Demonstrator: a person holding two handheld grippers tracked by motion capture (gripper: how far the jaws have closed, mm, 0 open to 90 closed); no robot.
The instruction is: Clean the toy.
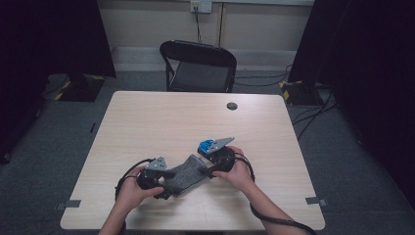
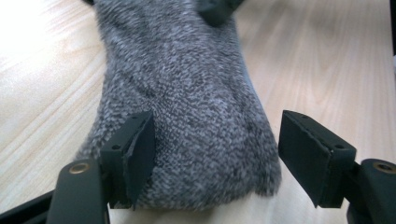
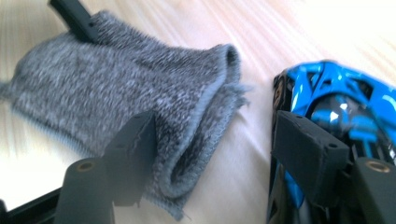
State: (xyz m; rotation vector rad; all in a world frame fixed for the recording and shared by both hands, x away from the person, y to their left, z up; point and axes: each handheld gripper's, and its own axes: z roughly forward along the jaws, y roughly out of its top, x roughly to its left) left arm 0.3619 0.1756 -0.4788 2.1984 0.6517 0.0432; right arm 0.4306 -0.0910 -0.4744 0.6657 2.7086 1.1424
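The high view looks forward and down from above the person's side of the counter [image 1: 147, 117], taking in its whole top, a chair [image 1: 199, 66] beyond the far edge and the floor around. The left gripper view sits low and very close, looking along its own tool [image 2: 215, 158] over a grey sock [image 2: 187, 93] lying on the wood. The right gripper view is just as near, facing the sock's open end [image 3: 140, 93] from the other side, with a blue toy car [image 3: 341, 98] beside it. All three views share the sock [image 1: 188, 172]; each gripper view also catches a jaw of the opposite tool at the sock's far end.
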